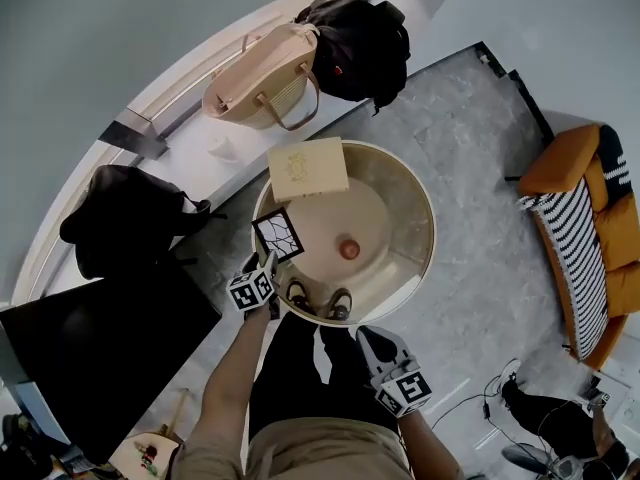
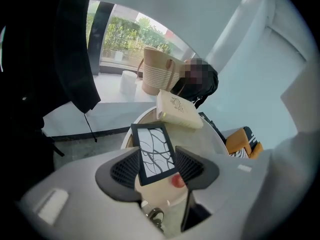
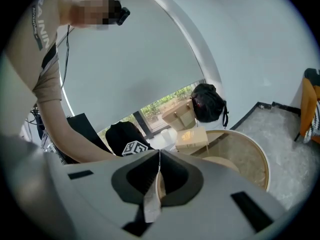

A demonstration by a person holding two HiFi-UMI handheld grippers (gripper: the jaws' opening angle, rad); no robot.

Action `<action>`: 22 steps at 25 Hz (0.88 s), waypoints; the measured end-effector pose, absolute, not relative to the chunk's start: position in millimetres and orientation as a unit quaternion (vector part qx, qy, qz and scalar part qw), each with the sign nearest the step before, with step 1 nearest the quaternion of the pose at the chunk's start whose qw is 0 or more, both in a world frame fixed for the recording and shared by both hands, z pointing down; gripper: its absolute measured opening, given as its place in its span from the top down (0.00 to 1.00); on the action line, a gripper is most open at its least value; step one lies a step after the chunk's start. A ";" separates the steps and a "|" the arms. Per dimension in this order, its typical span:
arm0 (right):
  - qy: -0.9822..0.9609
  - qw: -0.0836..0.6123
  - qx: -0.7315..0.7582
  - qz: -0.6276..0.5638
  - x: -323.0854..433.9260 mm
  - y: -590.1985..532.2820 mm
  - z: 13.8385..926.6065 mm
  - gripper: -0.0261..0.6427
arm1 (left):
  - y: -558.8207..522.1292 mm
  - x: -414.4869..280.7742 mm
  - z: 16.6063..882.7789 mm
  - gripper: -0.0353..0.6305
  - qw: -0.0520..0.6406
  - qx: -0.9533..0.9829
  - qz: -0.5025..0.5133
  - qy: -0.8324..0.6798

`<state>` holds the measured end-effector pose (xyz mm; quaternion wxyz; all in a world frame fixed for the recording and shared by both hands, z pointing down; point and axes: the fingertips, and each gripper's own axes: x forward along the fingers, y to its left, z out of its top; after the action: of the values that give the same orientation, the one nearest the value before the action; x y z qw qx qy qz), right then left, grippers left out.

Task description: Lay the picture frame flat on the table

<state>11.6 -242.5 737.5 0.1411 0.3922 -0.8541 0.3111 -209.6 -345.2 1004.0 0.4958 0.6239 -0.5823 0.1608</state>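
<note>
The black-rimmed picture frame with a branch pattern is on the round beige table, near its left edge. In the left gripper view the frame stands between the wide-spread jaws of my left gripper, whose pads flank it without pressing; I cannot tell whether it lies fully flat. In the head view the left gripper is at the frame's near edge. My right gripper hangs off the table beside my leg, and in its own view the right gripper is shut with nothing in it.
A beige box overhangs the table's far rim, and a small red ball lies mid-table. A beige handbag and black bags sit on the window ledge. An orange chair stands to the right.
</note>
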 end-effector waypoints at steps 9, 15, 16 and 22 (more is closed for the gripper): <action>-0.878 0.134 0.387 0.249 31.7 -241.2 682.8 0.95 | -317.9 -204.9 896.0 0.62 0.471 0.661 0.119 -0.572; -0.899 0.136 0.369 0.192 30.6 -246.1 636.5 0.95 | -315.1 -195.7 799.7 0.81 0.417 0.714 0.077 -0.557; -0.901 0.131 0.369 0.187 31.7 -248.6 629.2 0.95 | -316.5 -192.6 782.9 0.82 0.406 0.725 0.070 -0.553; -0.904 0.095 0.387 0.153 41.4 -254.2 589.9 0.95 | -309.8 -174.1 687.3 0.94 0.357 0.770 0.028 -0.529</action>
<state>41.4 -254.2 589.9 0.0952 0.3871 -0.9042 0.1531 -174.1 -309.8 687.3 0.3566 0.7696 -0.5290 0.0277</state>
